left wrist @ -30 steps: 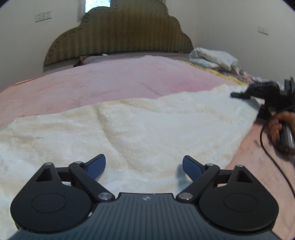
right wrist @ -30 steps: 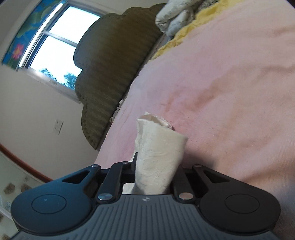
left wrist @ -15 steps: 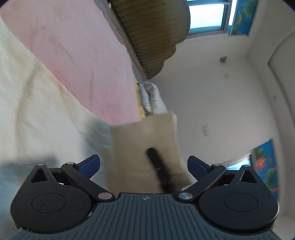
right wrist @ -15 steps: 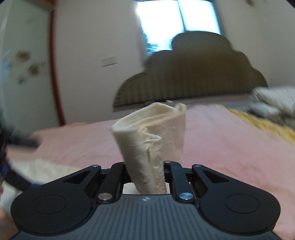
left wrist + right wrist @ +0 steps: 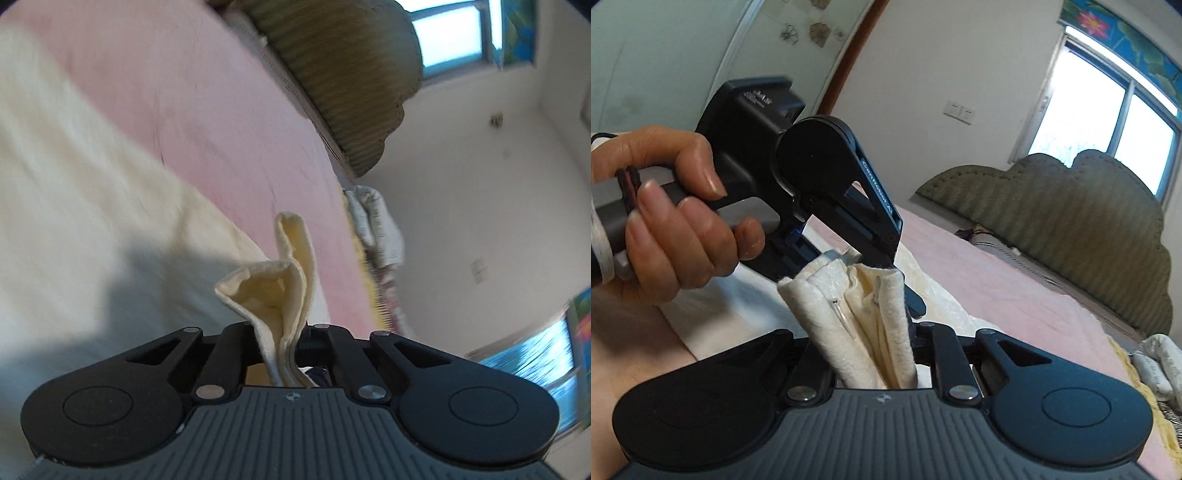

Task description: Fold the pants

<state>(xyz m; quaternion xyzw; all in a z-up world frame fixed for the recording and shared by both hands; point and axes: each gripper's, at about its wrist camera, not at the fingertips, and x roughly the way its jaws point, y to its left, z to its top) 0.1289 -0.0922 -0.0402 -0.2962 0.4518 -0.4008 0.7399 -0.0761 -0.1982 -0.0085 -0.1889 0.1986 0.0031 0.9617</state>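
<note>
Rising upright between the clenched right tongs [image 5: 871, 354], a bunched fold of the cream pants [image 5: 857, 325] points toward the left hand [image 5: 668, 218] close ahead. The left tongs [image 5: 284, 350], spread wide half a second ago, now pinch another fold standing lengthwise above the pink bed [image 5: 207, 110].

Daylight pours through the window [image 5: 1108, 114] at upper right, above a scalloped olive headboard [image 5: 1071, 221]. Pink bedspread [image 5: 207, 122] fills the left of the frame, white walls [image 5: 480, 206] to the right, wall switch [image 5: 958, 110] centre top.
</note>
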